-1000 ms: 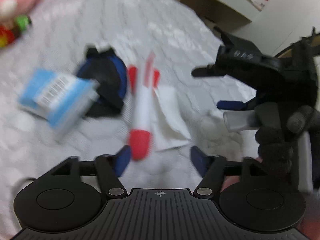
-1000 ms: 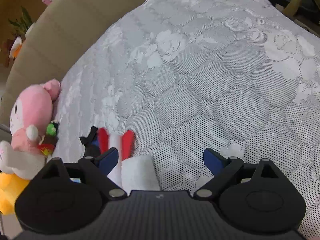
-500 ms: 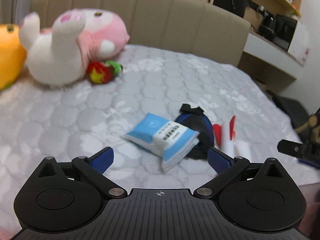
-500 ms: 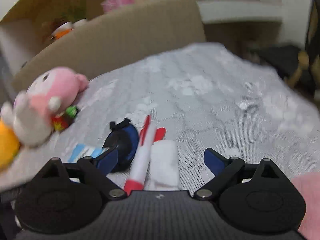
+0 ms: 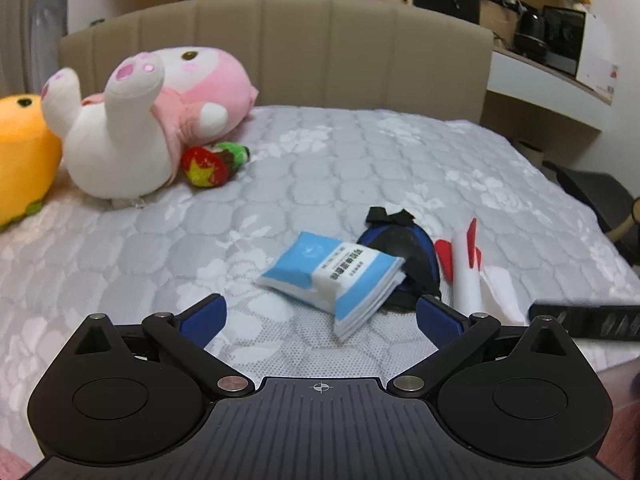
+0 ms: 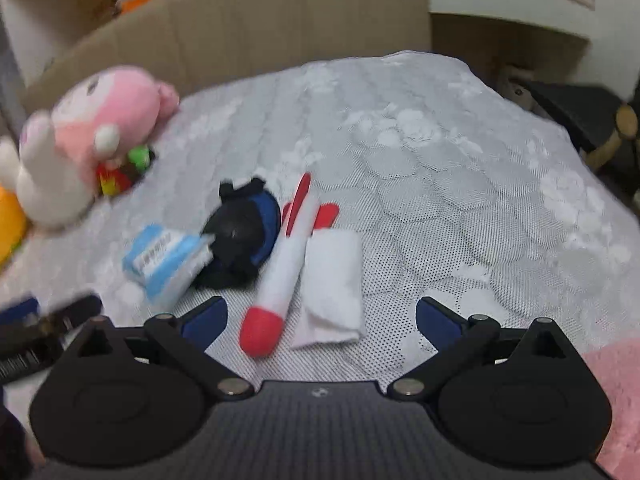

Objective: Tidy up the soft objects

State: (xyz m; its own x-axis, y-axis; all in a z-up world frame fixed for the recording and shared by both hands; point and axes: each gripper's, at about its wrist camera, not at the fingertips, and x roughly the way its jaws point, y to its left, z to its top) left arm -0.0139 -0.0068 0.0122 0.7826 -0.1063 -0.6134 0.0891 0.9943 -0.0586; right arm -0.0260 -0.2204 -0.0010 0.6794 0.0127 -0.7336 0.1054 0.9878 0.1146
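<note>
left gripper (image 5: 319, 312): jaws spread wide, nothing between the blue pads, hovering over the mattress, aimed down at the tissue pack.
right gripper (image 6: 320, 314): jaws opening, already wide; no pad contact. Red nose of the rocket and the near edge of the white cloth sit in the gap in the picture, lying on the bed.
tissue pack (image 5: 334, 276): blue and white soft pack, flat on the mattress just ahead of the left gripper, far edge propped on the pouch.
pouch (image 5: 404, 252): round, black with blue rim, black strap at the far end, touching the tissue pack and just beside the rocket.
rocket (image 6: 286, 260): plush, white body, red nose toward the camera, 3 red fins at the far end, lying alongside the pouch.
white cloth (image 6: 332, 284): folded, flat, touching the rocket's right side in the right wrist view.
pink plush (image 5: 152, 116): pink and white animal on its back near the headboard, well apart from the cluster.
strawberry toy (image 5: 210, 164): red with green top, tucked against the pink plush.
yellow plush (image 5: 24, 152): at the left edge, next to the pink plush.
mattress (image 5: 360, 168): grey quilted cover, floral pattern.
headboard (image 5: 320, 48): beige, padded, behind the plush toys.
</note>
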